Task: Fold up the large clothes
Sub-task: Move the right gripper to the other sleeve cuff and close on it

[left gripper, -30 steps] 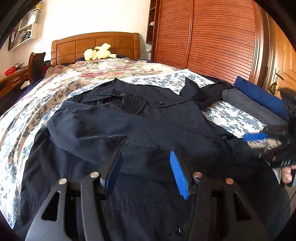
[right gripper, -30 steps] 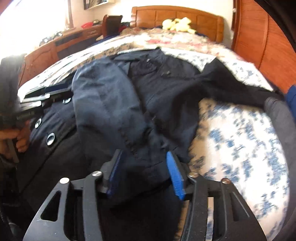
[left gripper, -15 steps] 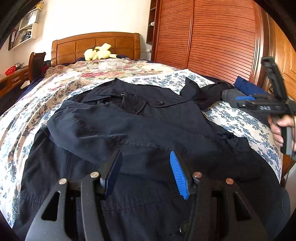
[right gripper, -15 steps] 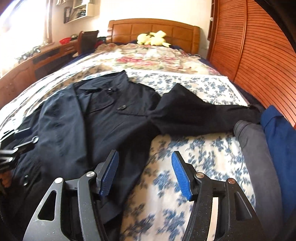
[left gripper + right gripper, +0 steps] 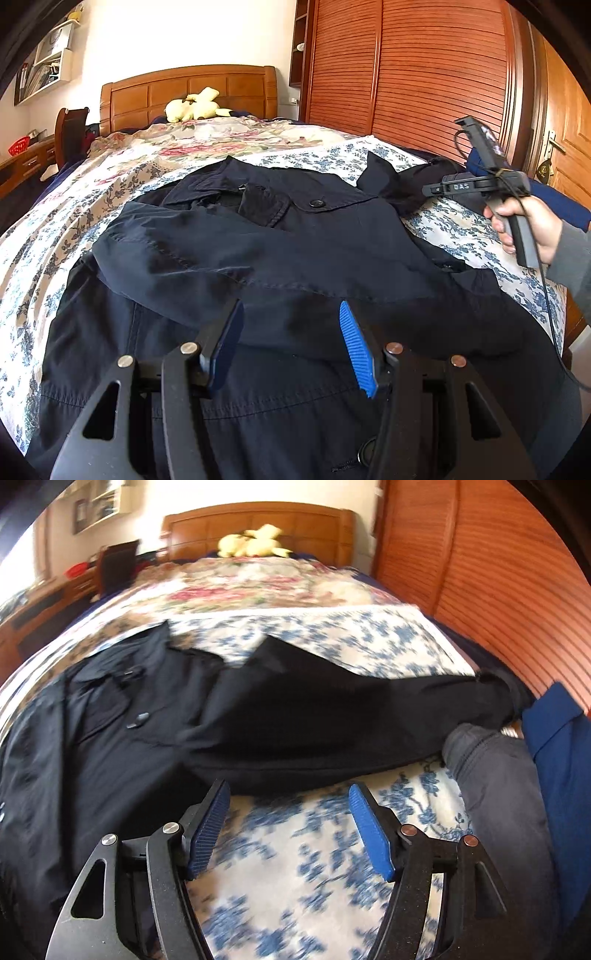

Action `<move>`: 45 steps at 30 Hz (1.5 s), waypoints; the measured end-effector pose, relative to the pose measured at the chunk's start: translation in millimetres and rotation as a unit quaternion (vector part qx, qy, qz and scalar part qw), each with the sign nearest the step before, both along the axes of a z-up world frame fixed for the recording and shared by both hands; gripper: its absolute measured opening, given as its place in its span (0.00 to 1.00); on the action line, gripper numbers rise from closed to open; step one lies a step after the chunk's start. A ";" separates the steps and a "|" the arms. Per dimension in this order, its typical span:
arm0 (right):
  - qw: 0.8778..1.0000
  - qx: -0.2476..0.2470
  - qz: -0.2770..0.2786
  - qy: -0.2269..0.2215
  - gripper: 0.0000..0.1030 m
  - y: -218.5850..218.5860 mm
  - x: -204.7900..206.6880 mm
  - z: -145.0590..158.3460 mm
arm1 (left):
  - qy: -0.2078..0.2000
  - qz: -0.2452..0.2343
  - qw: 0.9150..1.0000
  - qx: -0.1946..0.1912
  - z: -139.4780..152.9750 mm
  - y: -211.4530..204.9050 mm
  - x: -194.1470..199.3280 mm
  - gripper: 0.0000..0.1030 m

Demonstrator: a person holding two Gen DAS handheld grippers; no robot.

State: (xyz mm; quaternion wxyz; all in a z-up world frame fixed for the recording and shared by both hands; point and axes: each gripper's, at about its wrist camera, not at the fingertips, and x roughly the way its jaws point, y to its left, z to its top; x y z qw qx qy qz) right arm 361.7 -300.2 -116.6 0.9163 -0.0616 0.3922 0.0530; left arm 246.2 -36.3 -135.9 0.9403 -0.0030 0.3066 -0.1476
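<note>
Across mid-frame the jacket point(image 5: 295, 258) lies on the bed point(image 5: 314, 849). Right gripper point(image 5: 290, 821), jaws just widening and empty, should take the outstretched sleeve point(image 5: 351, 720) near its cuff; left gripper point(image 5: 291, 339) hovers half-open, empty.

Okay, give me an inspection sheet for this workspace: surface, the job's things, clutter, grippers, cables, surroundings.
Surface: bed with blue floral sheet.
Job's things: dark jacket spread flat, one sleeve folded across the front; other sleeve stretched out sideways.
Clutter: grey garment and blue garment at the bed's edge; yellow plush toy by the headboard.
Grippers: left gripper open above the jacket; right gripper open over bare sheet, its jaws having just widened, nothing between them.
Cables: black cable hanging from the right handle.
Surroundings: slatted wooden wardrobe, wall shelves.
</note>
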 end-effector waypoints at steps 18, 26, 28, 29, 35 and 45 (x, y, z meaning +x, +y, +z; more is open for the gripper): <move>0.988 0.060 -0.125 0.067 0.66 -60.0 64.3 -39.6 | 0.006 -0.003 1.000 -0.003 -2.9 0.7 -0.6 0.52; 0.995 0.027 -0.087 0.039 0.01 -32.5 62.2 -24.8 | 0.008 -0.002 1.000 -0.006 -3.4 1.9 -2.0 0.52; 0.998 0.024 -0.060 0.007 0.00 -17.7 52.3 -4.5 | 0.007 -0.002 1.000 -0.005 -3.2 1.4 -2.8 0.52; 0.999 0.025 -0.046 -0.003 0.00 -10.0 47.3 5.0 | 0.006 -0.003 1.000 -0.004 -3.1 0.9 -3.2 0.52; 0.997 0.026 0.064 -0.047 0.00 57.7 1.3 56.7 | 0.003 -0.003 1.000 -0.002 -2.3 0.2 -3.8 0.52; 0.988 0.007 0.155 -0.011 0.01 117.1 -58.1 47.7 | 0.000 -0.003 1.000 0.003 -1.6 -0.8 -5.6 0.52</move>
